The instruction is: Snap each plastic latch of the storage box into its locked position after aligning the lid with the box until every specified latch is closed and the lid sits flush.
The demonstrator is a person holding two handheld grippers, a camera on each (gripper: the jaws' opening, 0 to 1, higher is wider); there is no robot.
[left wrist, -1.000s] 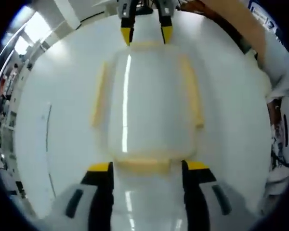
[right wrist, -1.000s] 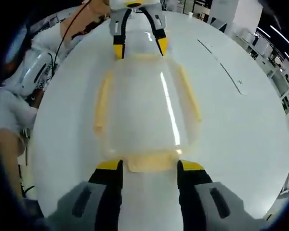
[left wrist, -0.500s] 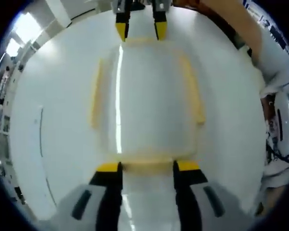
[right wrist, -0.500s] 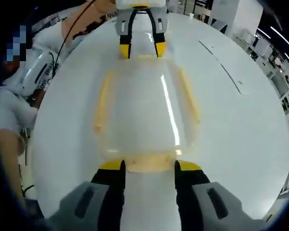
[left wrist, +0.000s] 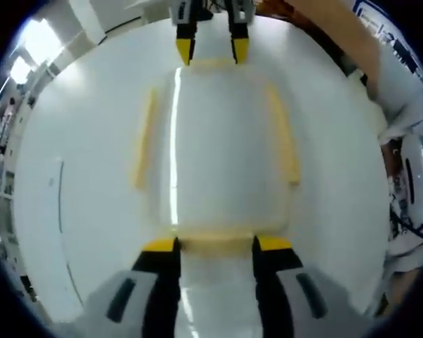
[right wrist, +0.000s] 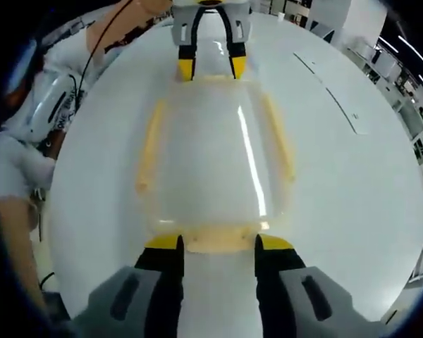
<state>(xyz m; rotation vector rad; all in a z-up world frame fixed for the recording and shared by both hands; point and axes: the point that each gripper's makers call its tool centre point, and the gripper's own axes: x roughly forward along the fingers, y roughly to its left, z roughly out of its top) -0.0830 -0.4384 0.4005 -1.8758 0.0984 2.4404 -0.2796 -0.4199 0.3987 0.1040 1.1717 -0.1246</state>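
A translucent storage box (left wrist: 222, 148) with its lid on lies on the white table, pale yellow latches on all its sides. My left gripper (left wrist: 217, 244) has its jaws pressed against the two ends of the near end latch (left wrist: 216, 243). At the opposite end, my right gripper (right wrist: 219, 241) holds the other end latch (right wrist: 220, 238) the same way. Each gripper shows at the top of the other's view: the right gripper (left wrist: 211, 51) and the left gripper (right wrist: 205, 68). The side latches (left wrist: 144, 137) (left wrist: 285, 141) lie flat along the box.
The white table (left wrist: 77, 211) spreads wide around the box. A person's arm and white clothing (left wrist: 402, 105) stand at its edge, and the person (right wrist: 35, 120) also shows with a black cable. Shelving and room clutter (right wrist: 402, 77) lie beyond the far edge.
The left gripper's jaws have drawn inward from a wider spread onto the latch ends. The right gripper's jaws narrowed slightly. The box has stayed in place.
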